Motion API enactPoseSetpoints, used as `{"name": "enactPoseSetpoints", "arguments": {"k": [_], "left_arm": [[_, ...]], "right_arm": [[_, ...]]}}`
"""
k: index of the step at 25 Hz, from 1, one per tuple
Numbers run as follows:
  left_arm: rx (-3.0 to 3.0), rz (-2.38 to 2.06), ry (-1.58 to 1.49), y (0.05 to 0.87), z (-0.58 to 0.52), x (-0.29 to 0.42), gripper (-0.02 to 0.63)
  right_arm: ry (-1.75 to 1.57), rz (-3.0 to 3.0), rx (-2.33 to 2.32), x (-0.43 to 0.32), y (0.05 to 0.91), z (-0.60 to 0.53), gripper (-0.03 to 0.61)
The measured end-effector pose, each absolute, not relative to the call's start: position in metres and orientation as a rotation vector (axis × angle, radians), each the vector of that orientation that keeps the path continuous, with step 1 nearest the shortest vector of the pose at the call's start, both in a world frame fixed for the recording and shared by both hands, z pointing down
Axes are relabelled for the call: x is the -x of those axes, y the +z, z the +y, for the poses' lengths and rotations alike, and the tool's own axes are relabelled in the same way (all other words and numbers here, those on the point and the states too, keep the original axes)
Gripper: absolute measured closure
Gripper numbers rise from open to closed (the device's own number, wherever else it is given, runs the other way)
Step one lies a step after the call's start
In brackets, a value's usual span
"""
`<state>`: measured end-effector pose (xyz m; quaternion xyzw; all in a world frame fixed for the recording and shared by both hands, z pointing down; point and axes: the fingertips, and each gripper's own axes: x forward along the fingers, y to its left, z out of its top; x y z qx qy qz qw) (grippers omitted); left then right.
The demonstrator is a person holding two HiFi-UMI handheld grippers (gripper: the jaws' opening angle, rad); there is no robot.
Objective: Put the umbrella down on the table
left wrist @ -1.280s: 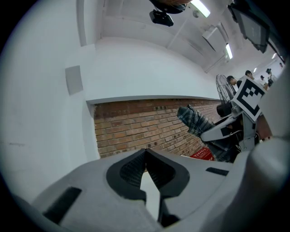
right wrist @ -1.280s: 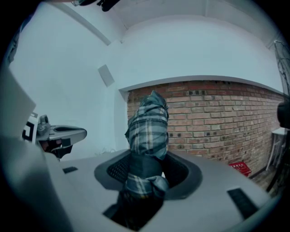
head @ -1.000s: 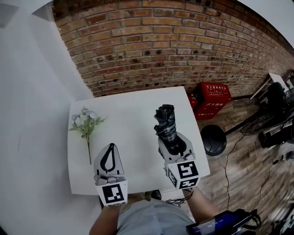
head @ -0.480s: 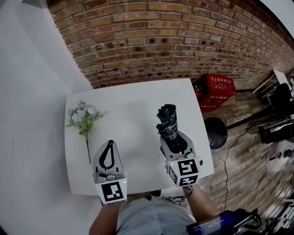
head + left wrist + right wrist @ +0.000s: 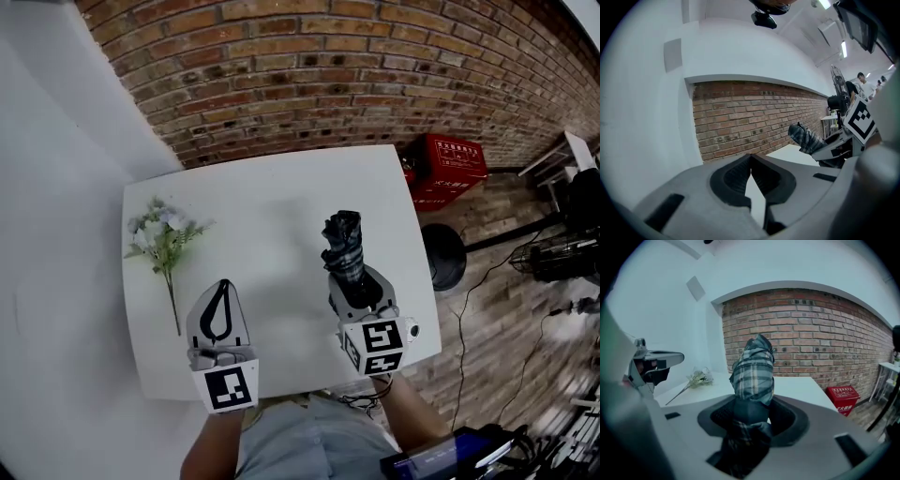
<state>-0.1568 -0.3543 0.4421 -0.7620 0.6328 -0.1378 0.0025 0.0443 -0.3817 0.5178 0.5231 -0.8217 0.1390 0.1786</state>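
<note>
Bright, even indoor light, I noted. Long white ceiling tube lamps (image 5: 843, 48) glared at the top right of the left gripper view. Shadows on the white square table (image 5: 281, 197) were faint. Fisheye bowed the red brick wall (image 5: 309, 75), and both gripper views had black vignetted corners. The brown wooden floor (image 5: 511, 328) was smeared at the head view's right edge.

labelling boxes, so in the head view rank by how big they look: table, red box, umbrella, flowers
table
red box
then flowers and umbrella look alike: the flowers longer but thinner, the umbrella held nearer the camera

Table (image 5: 281, 187) middle free; flowers (image 5: 161, 239) lie along left side.
</note>
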Motion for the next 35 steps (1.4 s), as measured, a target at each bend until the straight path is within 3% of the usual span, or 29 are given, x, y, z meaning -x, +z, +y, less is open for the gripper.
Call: {"name": "enactPoseSetpoints", "arguments": {"k": [35], "left_arm": [[2.426,2.043,-0.524,0.487,-0.385,0.182,0.608]], "right_arm": [[0.706,-2.052,-1.277,-0.033,0.622,-0.398,0.367]]}}
